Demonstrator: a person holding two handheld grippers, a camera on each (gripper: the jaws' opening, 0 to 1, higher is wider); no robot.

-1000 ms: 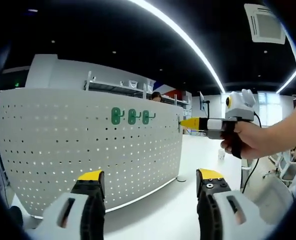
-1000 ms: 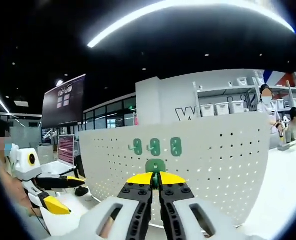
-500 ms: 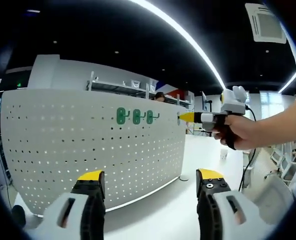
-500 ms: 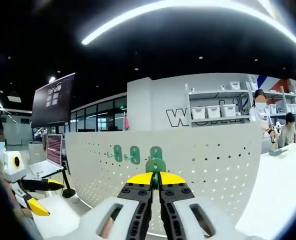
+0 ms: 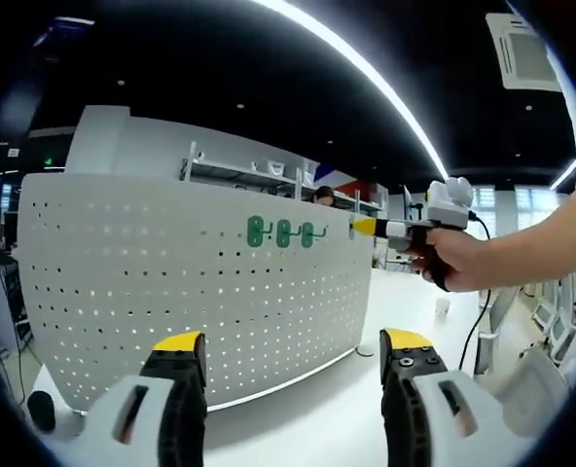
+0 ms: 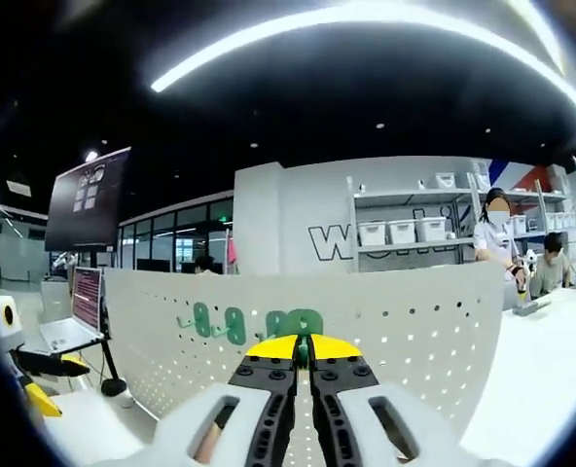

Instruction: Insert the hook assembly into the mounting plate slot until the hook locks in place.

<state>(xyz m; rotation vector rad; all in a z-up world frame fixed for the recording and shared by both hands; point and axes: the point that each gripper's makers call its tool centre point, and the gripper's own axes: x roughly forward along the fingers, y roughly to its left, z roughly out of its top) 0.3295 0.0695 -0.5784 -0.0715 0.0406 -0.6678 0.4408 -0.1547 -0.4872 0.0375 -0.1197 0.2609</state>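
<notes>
Item one, my left gripper [image 5: 293, 355]: jaws spread wide apart, yellow-tipped, nothing between them, raised over the white table [image 5: 346, 409] in front of the pegboard. Item two, my right gripper [image 6: 303, 348]: jaws pressed together on a green hook [image 6: 304, 323], whose rounded plate stands up just above the yellow tips; in the left gripper view the same gripper [image 5: 358, 228] is held in a hand [image 5: 453, 261] with its tips close to the right end of the board, though I cannot tell there whether it touches. Item three, the white perforated pegboard [image 5: 171, 282], standing upright on the table and curving away to the right; in the right gripper view it rises directly behind the held hook. Item four, three green hooks [image 5: 282, 233] mounted in a row near the board's top edge, side by side, just left of the right gripper's tips; in the right gripper view they sit left of the held hook [image 6: 234, 323]. Item five, behind the board: a white wall, shelving with white bins [image 6: 400, 232], and a long ceiling light strip [image 5: 366, 73].
</notes>
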